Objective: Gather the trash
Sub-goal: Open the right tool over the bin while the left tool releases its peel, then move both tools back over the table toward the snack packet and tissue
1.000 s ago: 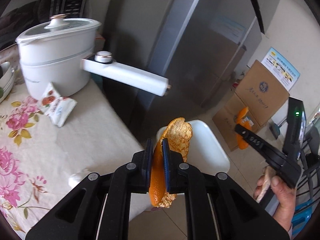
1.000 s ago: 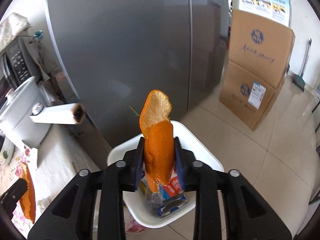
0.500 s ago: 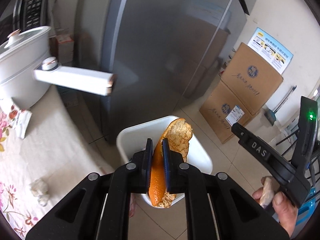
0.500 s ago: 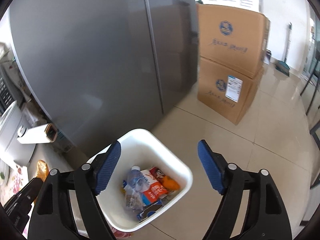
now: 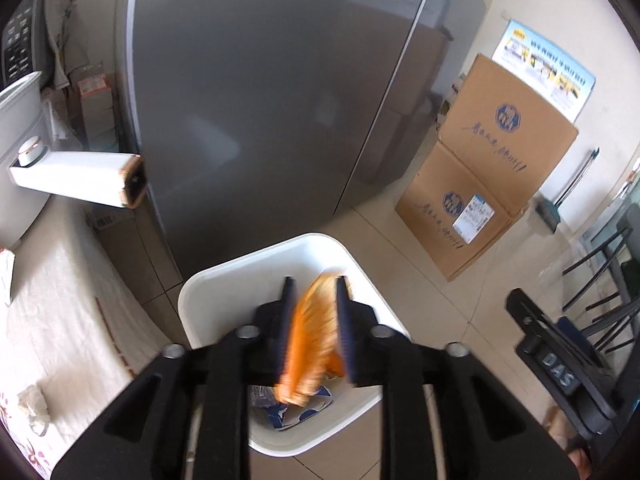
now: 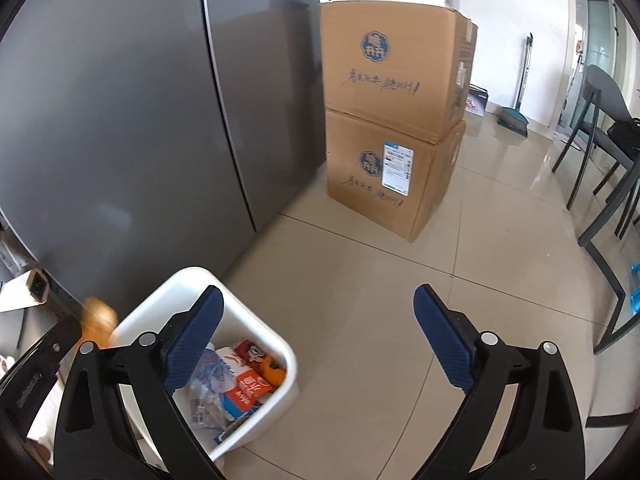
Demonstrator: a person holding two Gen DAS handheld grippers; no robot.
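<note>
1. Left gripper [image 5: 312,320] was directly above the white trash bin [image 5: 224,280], camera looking down along the fingers into the bin mouth. The orange peel [image 5: 310,340] sat between the two blue pads, motion-blurred. The jaws stood narrowly apart, with a gap visible on either side of the peel; judged to be releasing, but cannot tell for certain whether the pads were gripping it.
2. Key relation: the peel's long axis ran along the fingers, upper end near the fingertips, lower end hanging below the pads toward the bin contents. The bin opening lay straight beneath it, so a free drop should land inside.
3. Right gripper [image 6: 316,340] was wide open and held nothing. It hung over bare floor tile, just right of the bin [image 6: 248,320]; its left pad overlapped the bin rim in the view.
4. From the right wrist view, the peel [image 6: 98,316] appeared as an orange blur at the bin's left rim, beside the left gripper's finger [image 6: 52,344]. The left hand was clearly the nearer one to the peel; the right was not involved.
5. Bin contents: crumpled plastic bottle [image 6: 204,396], red snack wrapper [image 6: 250,390], another orange peel piece [image 6: 274,374].
6. Risk, judged: the peel sat toward the bin's left rim in the right view; a sideways drift could put it outside.
</note>
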